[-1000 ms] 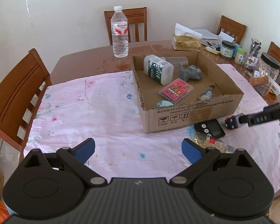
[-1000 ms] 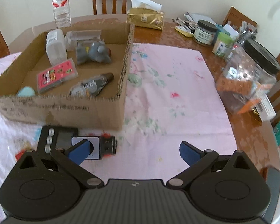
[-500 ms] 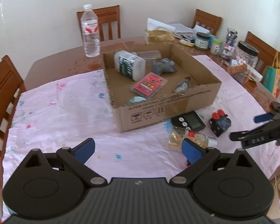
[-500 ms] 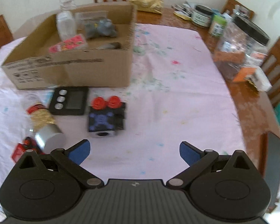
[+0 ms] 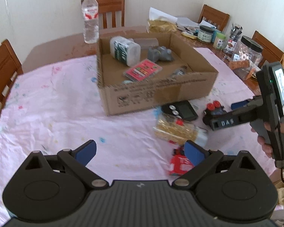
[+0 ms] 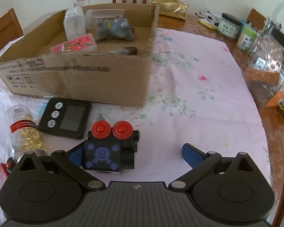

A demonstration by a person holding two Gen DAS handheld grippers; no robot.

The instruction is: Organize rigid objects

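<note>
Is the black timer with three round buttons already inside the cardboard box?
No, the black timer lies on the pink cloth just outside the front wall of the cardboard box.

Both grippers, left gripper (image 5: 140, 152) and right gripper (image 6: 131, 154), apparently spread wide.

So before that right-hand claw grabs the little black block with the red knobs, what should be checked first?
1. Right gripper open wide: ok.
2. Black block between its fingers: not ok, it sits against the left finger with a wide gap to the right one.
3. Timer clear of the block: ok.
4. Free space in the cardboard box: ok.
5. Left gripper out of the way: ok, open and empty.
</note>
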